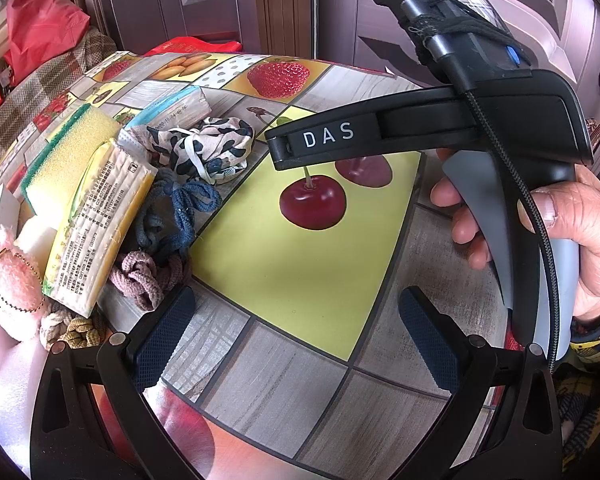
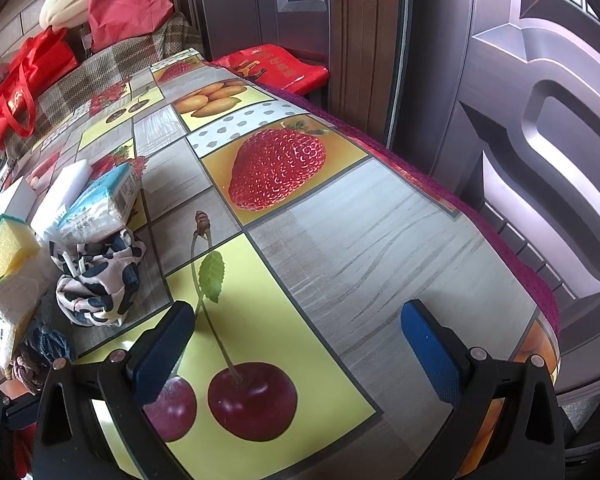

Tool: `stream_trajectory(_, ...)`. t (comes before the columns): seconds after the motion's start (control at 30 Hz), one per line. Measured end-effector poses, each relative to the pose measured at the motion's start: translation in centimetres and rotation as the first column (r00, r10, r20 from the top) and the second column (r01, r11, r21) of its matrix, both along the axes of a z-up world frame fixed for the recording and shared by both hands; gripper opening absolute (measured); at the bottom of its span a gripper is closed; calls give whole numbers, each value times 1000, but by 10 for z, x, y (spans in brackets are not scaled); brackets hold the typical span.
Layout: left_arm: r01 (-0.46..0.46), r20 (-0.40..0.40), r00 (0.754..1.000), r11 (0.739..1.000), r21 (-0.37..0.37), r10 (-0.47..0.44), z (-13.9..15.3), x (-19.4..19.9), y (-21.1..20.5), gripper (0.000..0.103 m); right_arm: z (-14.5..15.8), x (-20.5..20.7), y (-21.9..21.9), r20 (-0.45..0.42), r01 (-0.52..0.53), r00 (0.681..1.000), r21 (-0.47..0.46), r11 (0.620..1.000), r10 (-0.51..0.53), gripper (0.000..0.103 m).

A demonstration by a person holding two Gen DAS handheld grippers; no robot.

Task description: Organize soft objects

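In the left wrist view, the left gripper (image 1: 296, 340) is hanging over the fruit-print tablecloth (image 1: 300, 380) with its fingers spread wide and nothing between them. The soft things are sitting in a pile off to its left: a yellow tissue pack (image 1: 96, 232), a yellow-green sponge (image 1: 68, 152), a spotted cloth (image 1: 212, 148), a blue cord (image 1: 176, 212) and a pink-brown cord (image 1: 148, 276), which is just beside the left finger. The right gripper (image 1: 284, 148) is reaching in from the right, and I cannot tell its opening here. In the right wrist view, the right gripper (image 2: 296, 348) is standing wide open and empty over the cherry picture. The spotted cloth (image 2: 100, 280) is lying up and left of it. The left gripper looks nearer to the pile.
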State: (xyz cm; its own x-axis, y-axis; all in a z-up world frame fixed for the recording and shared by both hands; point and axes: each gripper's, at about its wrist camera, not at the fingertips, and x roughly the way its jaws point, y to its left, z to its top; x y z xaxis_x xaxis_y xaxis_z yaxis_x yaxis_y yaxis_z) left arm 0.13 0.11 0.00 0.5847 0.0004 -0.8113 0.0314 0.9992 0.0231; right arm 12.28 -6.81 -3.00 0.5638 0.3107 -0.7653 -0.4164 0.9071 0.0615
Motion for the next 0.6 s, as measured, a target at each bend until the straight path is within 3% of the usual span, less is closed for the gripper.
stream_trajectory(0.23, -7, 3, 1000, 1000, 6, 6, 3, 2, -5, 102, 0, 0, 0, 0, -1, 1000, 0, 1000, 1, 103)
stream_trajectory(0.33, -45, 81, 996, 999, 13, 44, 15, -13, -6, 102, 1, 0, 0, -1, -1, 1000, 12, 1000, 1, 103)
stream_trajectory(0.47, -85, 274, 954, 986, -141, 121, 56, -72, 15, 102, 4, -1, -7, 3, -6, 1000, 79, 997, 5, 103)
stream_trajectory(0.53, -154, 346, 918, 978, -139, 194, 70, -105, 32, 102, 7, -2, -14, 3, -33, 999, 153, 988, 33, 103)
stream_trajectory(0.6, -290, 384, 872, 953, -92, 303, 77, -135, 52, 102, 10, -4, -17, 5, -112, 993, 255, 961, 114, 103)
